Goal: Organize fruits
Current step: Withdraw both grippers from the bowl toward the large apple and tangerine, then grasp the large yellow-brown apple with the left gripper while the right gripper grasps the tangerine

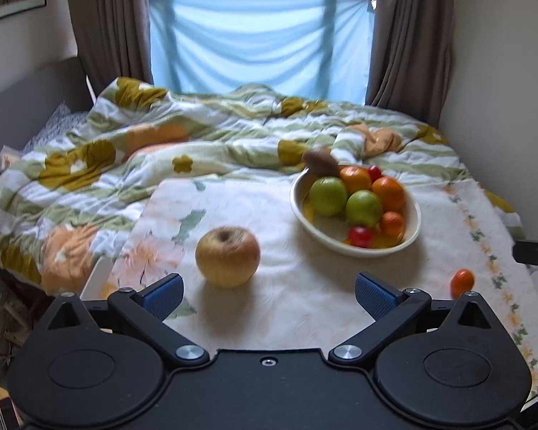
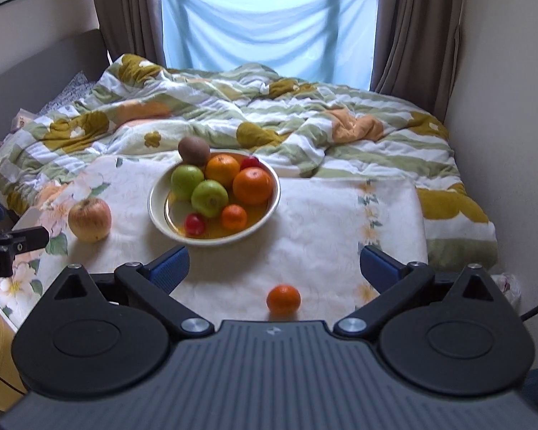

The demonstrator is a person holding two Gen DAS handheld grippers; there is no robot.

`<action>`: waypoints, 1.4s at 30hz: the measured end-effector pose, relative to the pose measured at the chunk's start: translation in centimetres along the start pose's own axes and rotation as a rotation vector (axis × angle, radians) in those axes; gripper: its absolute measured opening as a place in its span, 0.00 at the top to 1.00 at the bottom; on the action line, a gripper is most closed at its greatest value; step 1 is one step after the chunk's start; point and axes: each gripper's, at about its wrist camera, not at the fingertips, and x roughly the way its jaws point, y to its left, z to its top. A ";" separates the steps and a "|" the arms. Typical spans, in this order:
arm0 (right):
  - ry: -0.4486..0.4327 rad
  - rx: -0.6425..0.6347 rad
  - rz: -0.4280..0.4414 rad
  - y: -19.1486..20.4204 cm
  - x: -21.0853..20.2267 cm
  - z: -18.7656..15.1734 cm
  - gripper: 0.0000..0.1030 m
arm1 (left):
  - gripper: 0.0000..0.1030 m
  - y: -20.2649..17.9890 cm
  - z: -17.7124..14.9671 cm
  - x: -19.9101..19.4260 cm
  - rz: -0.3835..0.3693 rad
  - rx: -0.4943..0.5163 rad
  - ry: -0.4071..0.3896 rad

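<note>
A cream bowl (image 1: 410, 229) (image 2: 154, 211) on a floral cloth holds green apples, oranges, small red fruits and a brown kiwi (image 1: 319, 161) (image 2: 193, 149) at its far rim. A yellow-red apple (image 1: 227, 256) (image 2: 89, 219) lies on the cloth left of the bowl, just ahead of my open, empty left gripper (image 1: 269, 295). A small tangerine (image 2: 283, 299) (image 1: 462, 281) lies loose between the jaws of my open, empty right gripper (image 2: 274, 268), close to its body.
The floral cloth (image 1: 276, 197) (image 2: 333, 215) covers a table at the foot of a bed with a rumpled flowered quilt (image 1: 161, 143). Walls stand close at both sides. The left gripper's edge (image 2: 7, 243) shows in the right wrist view.
</note>
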 end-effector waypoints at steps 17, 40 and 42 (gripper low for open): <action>0.213 0.095 -0.078 0.2 10.0 -6.2 0.00 | 0.00 4.4 -0.7 11.6 0.036 -0.104 0.092; 0.231 0.151 -0.106 0.2 13.5 -5.6 0.17 | 0.23 4.4 0.6 13.3 -0.011 -0.086 0.094; 0.226 0.153 -0.111 0.1 13.6 -5.4 0.18 | 0.23 4.4 0.5 13.1 -0.014 -0.088 0.094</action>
